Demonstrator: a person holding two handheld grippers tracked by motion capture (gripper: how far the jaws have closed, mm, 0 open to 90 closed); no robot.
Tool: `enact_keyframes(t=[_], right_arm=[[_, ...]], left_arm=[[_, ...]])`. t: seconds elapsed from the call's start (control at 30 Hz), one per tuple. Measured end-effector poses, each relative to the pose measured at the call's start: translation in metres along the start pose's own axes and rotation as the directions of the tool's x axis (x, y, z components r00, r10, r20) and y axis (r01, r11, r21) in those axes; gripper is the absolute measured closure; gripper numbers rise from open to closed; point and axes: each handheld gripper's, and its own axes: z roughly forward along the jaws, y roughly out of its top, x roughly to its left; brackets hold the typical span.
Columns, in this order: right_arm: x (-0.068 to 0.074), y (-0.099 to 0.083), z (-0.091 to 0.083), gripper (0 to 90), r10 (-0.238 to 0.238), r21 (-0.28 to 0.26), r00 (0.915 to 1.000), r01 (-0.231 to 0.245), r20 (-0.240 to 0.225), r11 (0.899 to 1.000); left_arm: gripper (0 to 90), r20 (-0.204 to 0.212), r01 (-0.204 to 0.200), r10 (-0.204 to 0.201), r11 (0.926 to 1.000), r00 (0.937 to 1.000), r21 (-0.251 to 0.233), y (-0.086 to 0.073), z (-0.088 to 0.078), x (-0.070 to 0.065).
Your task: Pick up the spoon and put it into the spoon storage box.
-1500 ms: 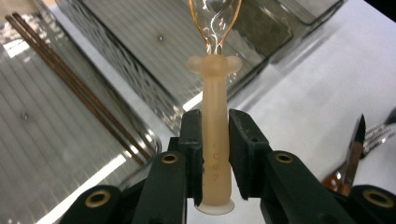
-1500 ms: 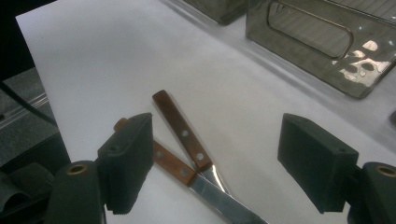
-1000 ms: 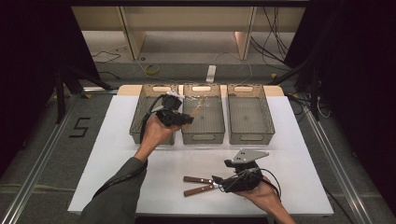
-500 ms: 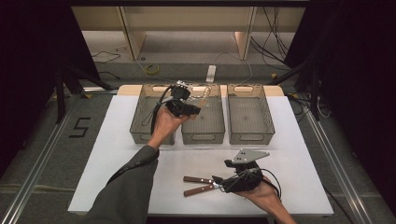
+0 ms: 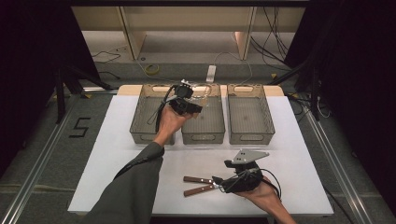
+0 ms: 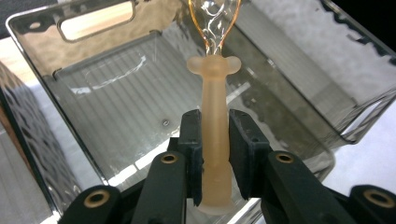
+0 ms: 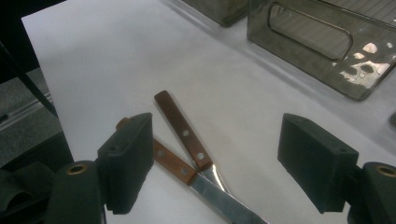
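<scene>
Left tongs (image 6: 215, 140) pinch a translucent amber plastic whisk (image 6: 215, 116) by its handle, over the middle smoky clear plastic bin (image 6: 289, 60). Long axis runs along the jaws, wire loop end pointing away, butt end toward the hand. Right tongs (image 7: 219, 163) spread wide above two wooden-handled knives (image 7: 187, 149) on the white bench (image 7: 93, 70), gripping nothing.

Bare white table (image 5: 116, 154) lies open left of the two wooden-handled knives (image 5: 200, 185); three bins (image 5: 247, 135) wall the far edge.
</scene>
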Motion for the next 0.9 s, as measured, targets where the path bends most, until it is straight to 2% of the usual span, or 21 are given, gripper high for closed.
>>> enact_keyframes(t=[0.13, 0.2, 0.27, 0.3, 0.33, 0.4, 0.6, 0.67, 0.73, 0.9], right_arm=[[0.000, 0.000, 0.000, 27.4, 0.000, 0.000, 1.0000, 0.000, 0.000, 1.000], [0.000, 0.000, 0.001, 27.3, -0.005, 0.003, 1.0000, 0.005, -0.002, 1.000], [0.001, 0.000, 0.001, 27.3, -0.002, 0.001, 1.0000, 0.002, -0.001, 1.000], [0.001, 0.000, 0.000, 27.3, -0.001, 0.000, 1.0000, 0.001, -0.001, 1.000], [0.001, 0.000, 0.000, 27.4, -0.001, 0.000, 1.0000, 0.001, 0.000, 1.000], [0.001, 0.000, 0.000, 27.4, -0.002, 0.000, 1.0000, 0.002, 0.000, 1.000], [0.001, 0.000, 0.000, 27.3, -0.005, 0.004, 1.0000, 0.005, 0.000, 1.000], [0.001, 0.000, 0.000, 27.3, -0.007, 0.002, 1.0000, 0.007, 0.000, 1.000], [0.002, 0.001, 0.000, 27.4, -0.004, 0.000, 1.0000, 0.004, 0.002, 1.000], [0.002, 0.001, -0.001, 27.4, -0.002, -0.001, 1.0000, 0.002, 0.004, 1.000]], left_arm=[[74.8, 0.028, 0.040, -0.040, 0.9992, 0.9988, 0.002, -0.004, 0.003, 0.007], [74.7, 0.017, 0.041, -0.042, 0.9991, 0.9990, 0.007, -0.007, 0.006, 0.008], [73.7, 0.023, 0.053, -0.053, 0.9985, 0.9983, 0.012, -0.008, 0.007, 0.009], [71.5, 0.041, 0.056, -0.056, 0.9983, 0.9976, 0.014, -0.008, 0.007, 0.010], [62.5, 0.074, 0.057, -0.059, 0.9981, 0.9955, 0.020, -0.009, 0.006, 0.011], [54.9, 0.089, 0.040, -0.040, 0.9992, 0.9952, 0.009, -0.008, 0.001, 0.010], [35.5, 0.105, 0.053, -0.051, 0.9984, 0.9932, -0.018, -0.005, -0.022, 0.006], [31.0, 0.088, 0.044, -0.041, 0.9985, 0.9953, -0.032, -0.006, -0.031, 0.003], [27.5, 0.089, 0.030, -0.026, 0.9986, 0.9957, -0.043, -0.007, -0.039, 0.000], [23.8, 0.129, 0.030, -0.019, 0.9964, 0.9914, -0.079, -0.017, -0.056, 0.001]])
